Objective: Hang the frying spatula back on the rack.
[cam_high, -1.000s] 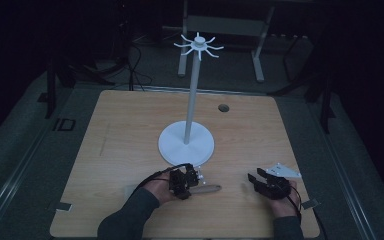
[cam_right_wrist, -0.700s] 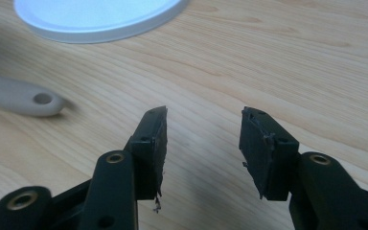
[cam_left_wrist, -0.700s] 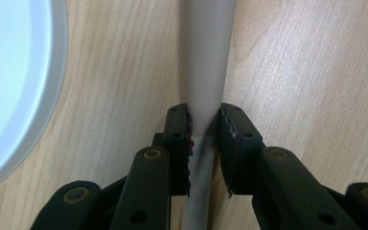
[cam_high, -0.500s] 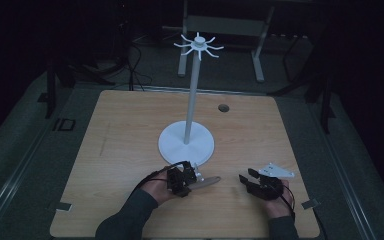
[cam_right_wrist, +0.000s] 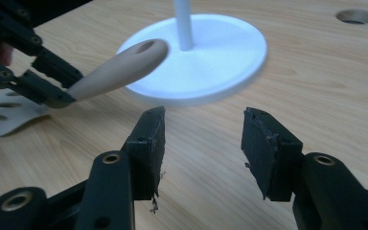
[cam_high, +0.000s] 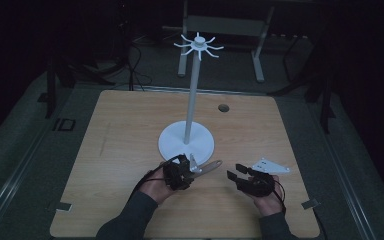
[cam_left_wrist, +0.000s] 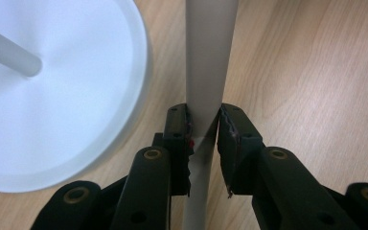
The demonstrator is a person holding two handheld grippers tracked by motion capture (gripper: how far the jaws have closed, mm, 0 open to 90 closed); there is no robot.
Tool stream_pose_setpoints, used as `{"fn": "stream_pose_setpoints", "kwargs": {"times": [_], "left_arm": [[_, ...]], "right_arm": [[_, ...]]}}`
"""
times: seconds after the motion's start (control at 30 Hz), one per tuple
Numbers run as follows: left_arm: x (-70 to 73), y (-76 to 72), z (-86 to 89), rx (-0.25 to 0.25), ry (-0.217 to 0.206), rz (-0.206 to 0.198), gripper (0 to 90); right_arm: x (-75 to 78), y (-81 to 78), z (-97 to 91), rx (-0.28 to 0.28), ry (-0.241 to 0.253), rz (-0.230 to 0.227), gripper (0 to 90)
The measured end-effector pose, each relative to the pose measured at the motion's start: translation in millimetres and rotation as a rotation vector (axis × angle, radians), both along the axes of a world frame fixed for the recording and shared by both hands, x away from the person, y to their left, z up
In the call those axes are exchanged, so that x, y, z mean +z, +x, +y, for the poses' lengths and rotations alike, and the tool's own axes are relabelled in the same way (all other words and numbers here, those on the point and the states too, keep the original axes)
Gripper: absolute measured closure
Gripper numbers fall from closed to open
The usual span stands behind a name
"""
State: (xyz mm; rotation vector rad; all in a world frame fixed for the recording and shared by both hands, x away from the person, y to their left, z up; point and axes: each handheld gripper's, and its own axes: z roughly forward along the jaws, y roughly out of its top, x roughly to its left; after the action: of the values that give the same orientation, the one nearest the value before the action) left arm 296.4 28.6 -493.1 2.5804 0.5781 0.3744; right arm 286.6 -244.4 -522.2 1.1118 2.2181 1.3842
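Observation:
My left gripper is shut on the beige handle of a utensil, which sticks out to the right just in front of the white stand's round base. In the left gripper view the pads pinch the handle from both sides, beside the base. My right gripper stands open and empty a short way right of the handle tip. Its view looks between its own jaws at the handle's holed end and the base. A pale slotted piece shows below the left gripper.
The stand's thin pole rises to a ring of hooks at the top. A round hole sits in the wooden table behind the base. Dark floor and a metal frame lie beyond the far edge.
The right gripper has moved left, closer to the handle tip. The left gripper has lifted the utensil slightly toward the stand base, still shut on it.

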Motion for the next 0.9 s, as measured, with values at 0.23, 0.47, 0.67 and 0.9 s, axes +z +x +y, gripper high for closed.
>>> {"fn": "stream_pose_setpoints", "kwargs": {"times": [0.23,0.47,0.67,0.9], "left_arm": [[8.6,-1.1,3.4,0.027,-0.044,-0.026,74.7],[27.9,-1.8,9.7,0.079,-0.130,-0.082,74.7],[35.9,-2.9,11.8,0.114,-0.189,-0.110,74.7],[46.7,-7.6,11.9,0.136,-0.259,-0.158,74.7]], "right_arm": [[4.4,0.2,18.3,0.041,0.007,-0.008,50.3],[7.5,1.4,45.6,0.097,0.007,-0.017,50.5],[7.5,1.1,54.7,0.120,0.001,-0.020,51.6],[6.6,-1.0,82.6,0.181,-0.016,-0.034,53.1]]}}
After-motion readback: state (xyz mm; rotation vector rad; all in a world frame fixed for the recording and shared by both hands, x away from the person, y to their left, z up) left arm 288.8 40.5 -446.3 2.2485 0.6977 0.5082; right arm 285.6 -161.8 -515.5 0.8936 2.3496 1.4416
